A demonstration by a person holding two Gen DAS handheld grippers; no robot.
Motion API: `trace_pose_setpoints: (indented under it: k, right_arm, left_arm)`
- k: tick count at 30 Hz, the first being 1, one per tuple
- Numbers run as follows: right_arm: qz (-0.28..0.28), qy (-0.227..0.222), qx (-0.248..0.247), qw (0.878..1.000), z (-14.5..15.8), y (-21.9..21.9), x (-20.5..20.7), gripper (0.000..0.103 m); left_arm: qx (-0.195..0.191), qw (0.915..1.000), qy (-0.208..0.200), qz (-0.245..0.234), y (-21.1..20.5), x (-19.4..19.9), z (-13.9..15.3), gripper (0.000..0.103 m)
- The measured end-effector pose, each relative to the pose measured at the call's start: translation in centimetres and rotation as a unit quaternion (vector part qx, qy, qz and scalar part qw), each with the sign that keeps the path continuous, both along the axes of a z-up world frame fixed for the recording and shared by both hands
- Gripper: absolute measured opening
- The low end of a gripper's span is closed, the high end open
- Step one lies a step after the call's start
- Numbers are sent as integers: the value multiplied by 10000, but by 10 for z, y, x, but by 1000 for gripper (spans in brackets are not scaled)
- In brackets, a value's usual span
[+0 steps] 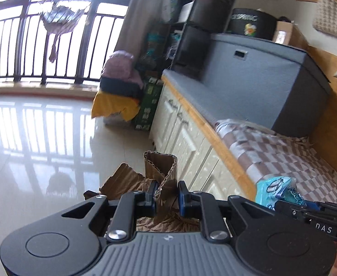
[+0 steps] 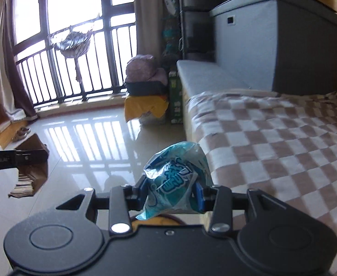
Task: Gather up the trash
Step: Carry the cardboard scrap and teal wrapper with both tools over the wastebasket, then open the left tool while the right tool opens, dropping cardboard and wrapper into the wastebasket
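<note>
My left gripper (image 1: 166, 196) is shut on a torn piece of brown corrugated cardboard (image 1: 161, 172), held above the glossy floor. The cardboard also shows at the left of the right wrist view (image 2: 31, 161), with the left gripper's arm on it. My right gripper (image 2: 170, 189) is shut on a crumpled blue and white plastic wrapper (image 2: 175, 179), held near the edge of the bench. The wrapper also shows in the left wrist view (image 1: 275, 187), at the lower right beside the right gripper.
A long bench with cream cabinet fronts (image 1: 182, 138) carries a checked brown blanket (image 2: 272, 142) and a grey storage box (image 1: 265, 73). Bags and boxes (image 1: 122, 92) are piled at its far end. The shiny tiled floor (image 1: 42, 138) runs to a railed window (image 2: 76, 46).
</note>
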State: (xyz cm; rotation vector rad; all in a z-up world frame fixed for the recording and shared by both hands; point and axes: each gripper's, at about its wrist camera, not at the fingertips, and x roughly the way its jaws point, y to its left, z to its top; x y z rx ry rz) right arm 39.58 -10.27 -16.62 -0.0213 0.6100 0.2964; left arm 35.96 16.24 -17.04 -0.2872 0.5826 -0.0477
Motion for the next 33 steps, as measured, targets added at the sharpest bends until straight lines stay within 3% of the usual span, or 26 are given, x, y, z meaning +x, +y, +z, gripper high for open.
trace_pose_setpoints:
  k: [5, 12, 18, 25, 28, 33]
  right_arm:
    - [291, 389, -291, 9984, -35, 28, 2, 42]
    - [804, 1184, -670, 9874, -108, 68, 10, 42]
    - [807, 1821, -778, 9769, -163, 72, 25, 42]
    - [642, 2345, -839, 9663, -202, 55, 46, 42]
    - [594, 2419, -880, 9645, -211, 51, 53, 42]
    - [662, 2467, -911, 9625, -220, 51, 63, 42]
  left_arm:
    - [-210, 9983, 513, 192, 12, 1, -49, 19]
    - [-540, 9901, 1283, 182, 15, 4, -112, 19]
    - [-856, 9791, 1847, 55, 7, 17, -157, 19]
    - [-1270, 9666, 2216, -202, -9, 52, -196, 19]
    - [-1181, 9638, 2356, -399, -23, 67, -210, 19]
    - [-689, 9581, 2686, -715, -41, 85, -231, 19]
